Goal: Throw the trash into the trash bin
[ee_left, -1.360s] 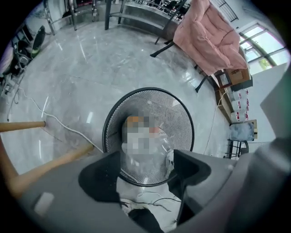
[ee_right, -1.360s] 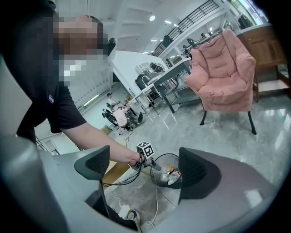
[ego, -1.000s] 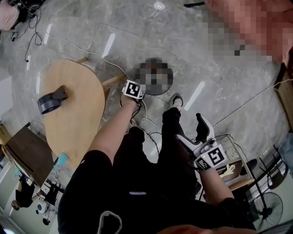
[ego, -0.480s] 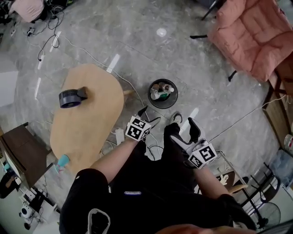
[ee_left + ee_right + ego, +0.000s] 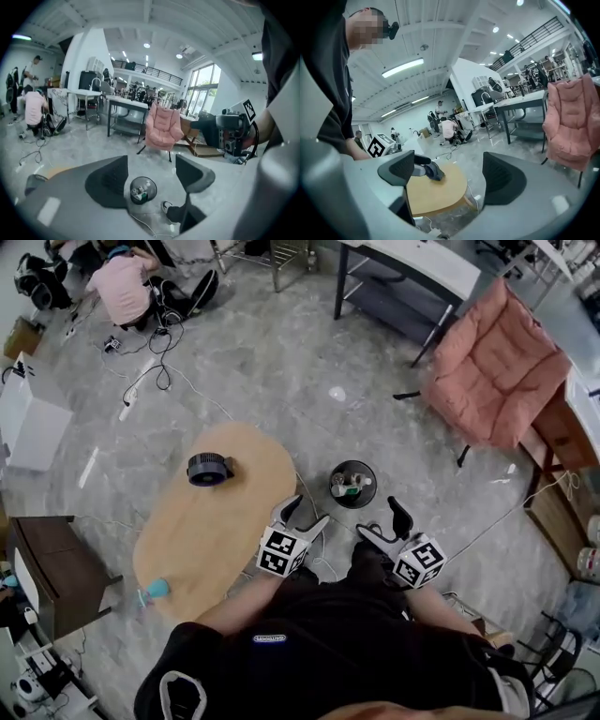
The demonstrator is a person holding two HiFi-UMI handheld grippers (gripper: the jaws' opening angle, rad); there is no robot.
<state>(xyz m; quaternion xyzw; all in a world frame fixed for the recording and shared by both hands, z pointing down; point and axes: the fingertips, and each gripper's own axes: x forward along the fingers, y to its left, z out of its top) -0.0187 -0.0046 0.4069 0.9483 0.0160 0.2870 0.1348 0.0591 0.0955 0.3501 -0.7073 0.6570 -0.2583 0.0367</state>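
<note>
The trash bin (image 5: pixel 353 472), a round black basket, stands on the grey stone floor (image 5: pixel 253 362) just off the far right end of the counter (image 5: pixel 216 531), apart from it. The counter is a pale wooden oval, the broadest thing near the person. A pink padded chair (image 5: pixel 492 381) sits well beyond the bin, to the right.

The left hand-held gripper (image 5: pixel 302 514) hangs above the counter's right edge, near the bin. Its jaws are spread apart with nothing gripped. In the left gripper view (image 5: pixel 151 171) the bin (image 5: pixel 143 190) shows on the floor below, in the gap between the jaws. The right hand-held gripper (image 5: pixel 384 524) is held just right of the bin, close to the person's shoe (image 5: pixel 367 532). Its jaws also stand apart and hold nothing. The right gripper view (image 5: pixel 454 176) looks across the counter (image 5: pixel 436 194).

A black ring-shaped device (image 5: pixel 208 468) lies on the counter's far end. A small teal object (image 5: pixel 155 590) sits at its near-left edge. The trash (image 5: pixel 349 487), white and green scraps, lies inside the bin.
</note>
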